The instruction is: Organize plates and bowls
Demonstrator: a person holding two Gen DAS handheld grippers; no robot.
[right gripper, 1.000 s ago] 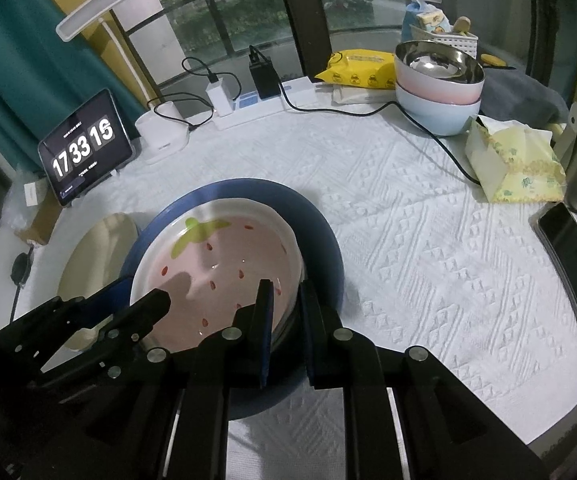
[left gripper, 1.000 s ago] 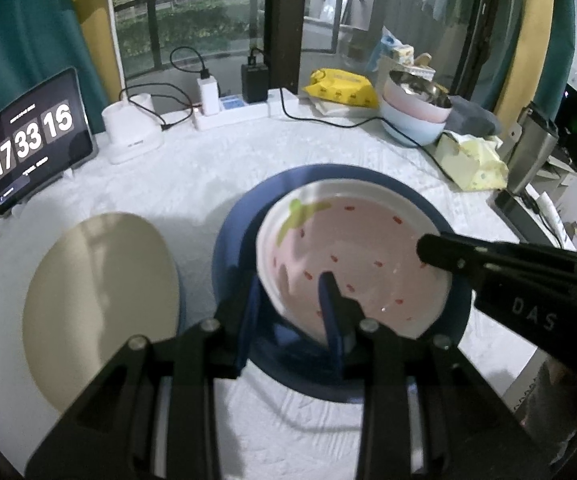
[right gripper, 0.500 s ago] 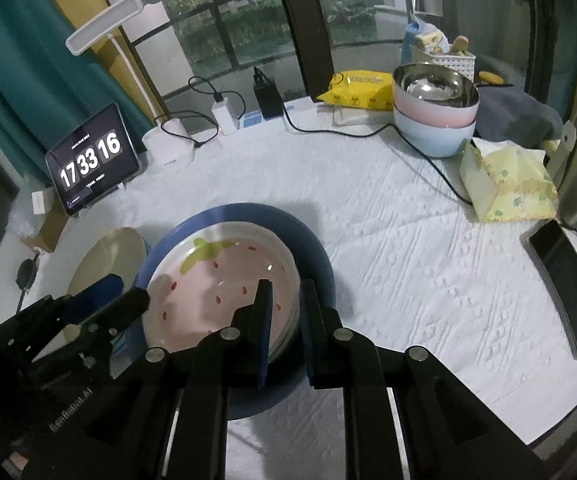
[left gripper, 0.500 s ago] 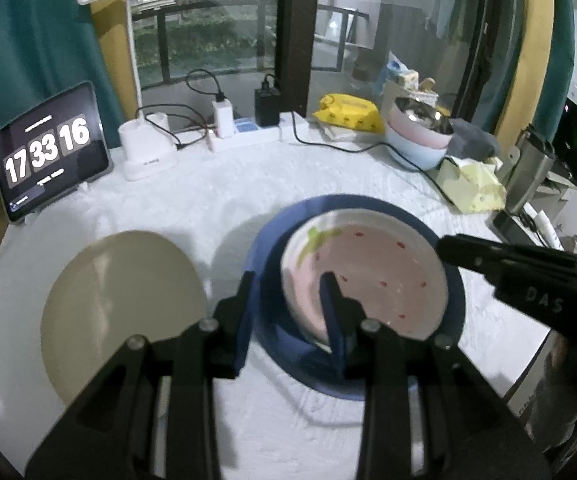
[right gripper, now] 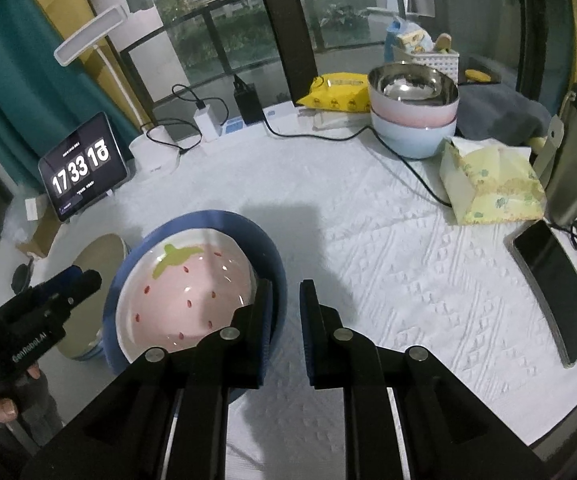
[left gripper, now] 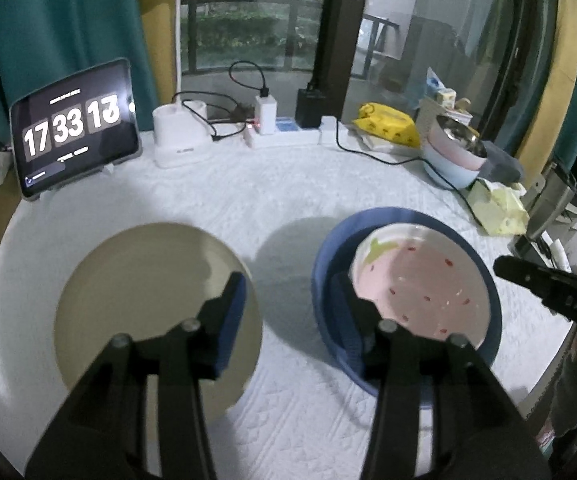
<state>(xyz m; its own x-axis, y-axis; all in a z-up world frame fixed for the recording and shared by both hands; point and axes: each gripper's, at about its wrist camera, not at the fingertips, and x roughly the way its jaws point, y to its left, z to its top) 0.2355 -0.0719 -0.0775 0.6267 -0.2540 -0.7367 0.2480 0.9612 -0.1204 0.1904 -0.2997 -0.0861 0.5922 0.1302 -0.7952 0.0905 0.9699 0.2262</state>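
A pink strawberry-pattern plate [left gripper: 420,280] [right gripper: 192,292] lies inside a bigger blue plate [left gripper: 324,264] [right gripper: 208,220] on the white cloth. To its left lies a beige plate [left gripper: 144,300] [right gripper: 100,256]. My left gripper [left gripper: 288,312] hovers over the bare cloth between the beige and blue plates. Its jaws are opening and nothing is between them. My right gripper [right gripper: 287,316] hangs at the blue plate's right rim, with only a narrow gap between its jaws and cloth showing through it. A stack of bowls [right gripper: 412,116] with a steel one on top stands at the back right.
A tablet clock [left gripper: 72,128], a lamp base [left gripper: 180,136] and a power strip [left gripper: 284,136] with cables line the back. On the right are a tissue pack [right gripper: 492,188], a steel flask [right gripper: 576,152] and a phone [right gripper: 552,280], close to the table edge.
My left gripper let go of the pink plate's rim, drew back to the left and widened its jaws. The right gripper slid outward from over the pink plate to the blue plate's rim.
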